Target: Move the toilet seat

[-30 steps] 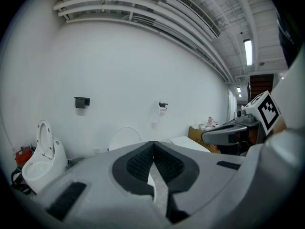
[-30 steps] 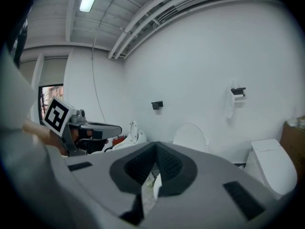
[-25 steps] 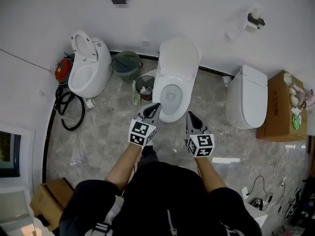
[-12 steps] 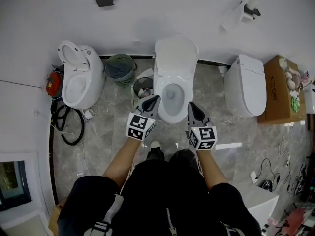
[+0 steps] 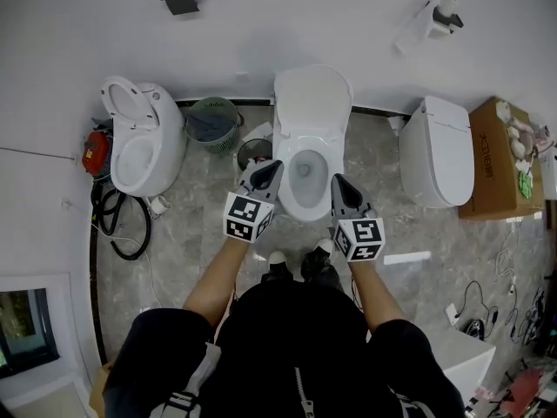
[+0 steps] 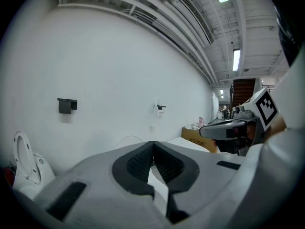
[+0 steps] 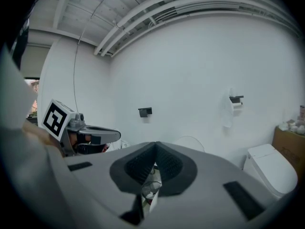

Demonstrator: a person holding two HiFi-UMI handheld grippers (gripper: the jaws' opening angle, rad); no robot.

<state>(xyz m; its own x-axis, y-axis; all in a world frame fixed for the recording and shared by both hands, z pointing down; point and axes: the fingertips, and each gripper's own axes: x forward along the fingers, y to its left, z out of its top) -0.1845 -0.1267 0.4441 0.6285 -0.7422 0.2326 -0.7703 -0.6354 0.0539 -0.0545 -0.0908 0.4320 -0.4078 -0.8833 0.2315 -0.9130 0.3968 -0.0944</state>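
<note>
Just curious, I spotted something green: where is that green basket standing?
In the head view, the green basket stands against the wall, left of centre, between the left toilet and the middle toilet.

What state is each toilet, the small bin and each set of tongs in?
Middle toilet lid: up, against the wall.
Middle toilet seat: looks down on the bowl.
Left toilet: lid raised, bowl open.
Right toilet: lid closed.
Small bin: upright, rubbish inside.
Left tongs: shut, empty.
Right tongs: shut, empty.
</note>
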